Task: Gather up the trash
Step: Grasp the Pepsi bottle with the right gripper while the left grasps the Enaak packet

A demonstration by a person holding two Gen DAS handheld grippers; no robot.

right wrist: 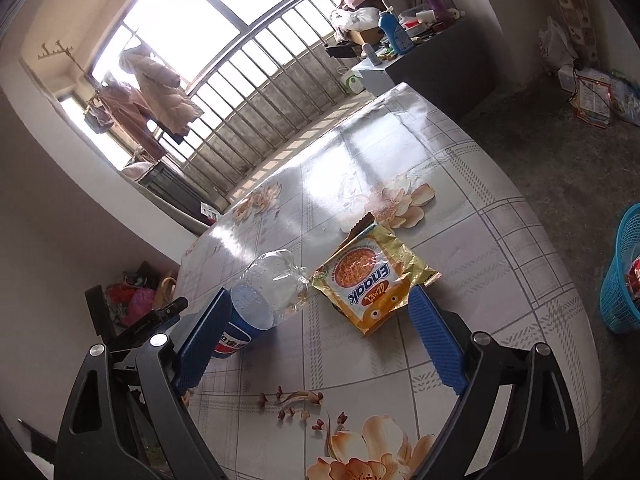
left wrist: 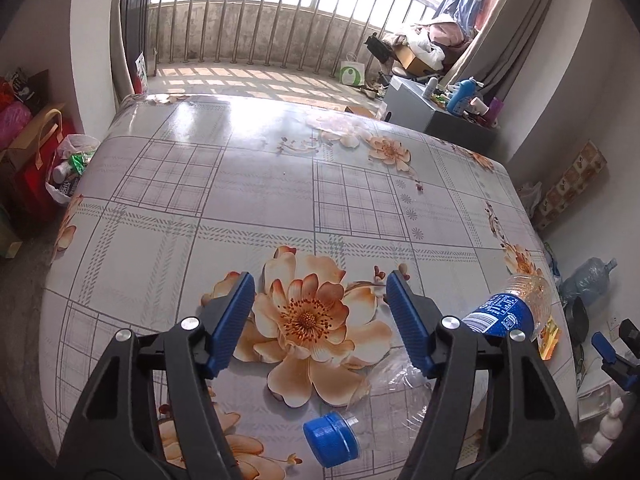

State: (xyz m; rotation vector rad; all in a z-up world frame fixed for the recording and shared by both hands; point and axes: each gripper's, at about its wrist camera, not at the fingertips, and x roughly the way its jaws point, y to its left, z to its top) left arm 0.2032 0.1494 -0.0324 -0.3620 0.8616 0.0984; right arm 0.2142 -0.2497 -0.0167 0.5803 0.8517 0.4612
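left tool (left wrist: 320, 320) hangs half open and empty above the clear bottle (left wrist: 384, 396) lying on the counter (left wrist: 256, 184). light, crushable, slick, i'd guess: take it near the blue cap (left wrist: 330, 438). right tool (right wrist: 316, 340) gapes wide, empty, over the snack bag (right wrist: 370, 280); crinkly, pinch an edge. two bottles, one bag.

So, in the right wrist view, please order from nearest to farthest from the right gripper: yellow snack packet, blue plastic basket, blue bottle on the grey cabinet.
1. Yellow snack packet, just ahead of the right gripper.
2. Blue plastic basket, on the floor, right.
3. Blue bottle on the grey cabinet, far back.
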